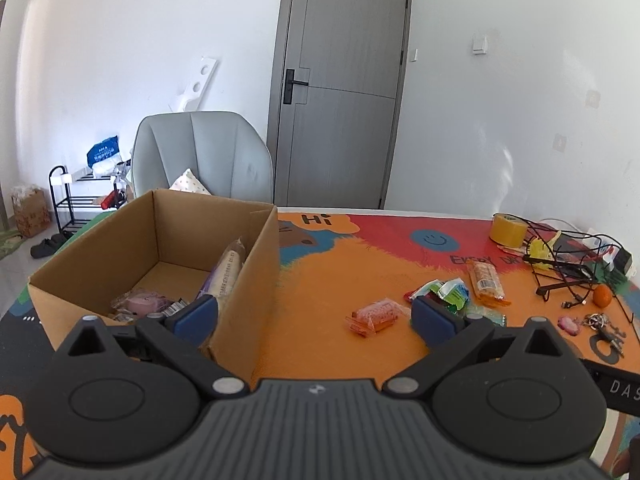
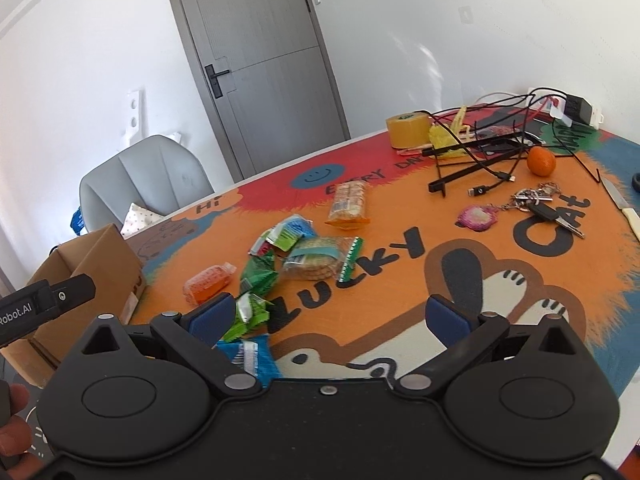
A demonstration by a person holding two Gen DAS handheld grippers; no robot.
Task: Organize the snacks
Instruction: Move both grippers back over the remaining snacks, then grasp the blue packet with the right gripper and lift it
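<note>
Both hand-held grippers spread, empty. Your right hand-held gripper [image 2: 328, 316] is nearer the green snack packet [image 2: 250, 312], touching its left finger.

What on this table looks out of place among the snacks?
A kitchen knife lies at the right edge, and a tangle of black cables, a tape roll and keys sit beside loose snack packets. The cardboard box holds few.

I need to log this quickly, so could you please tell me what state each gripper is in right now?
Left gripper: open, holding nothing, beside the cardboard box.
Right gripper: open, holding nothing, above the snack packets.
</note>
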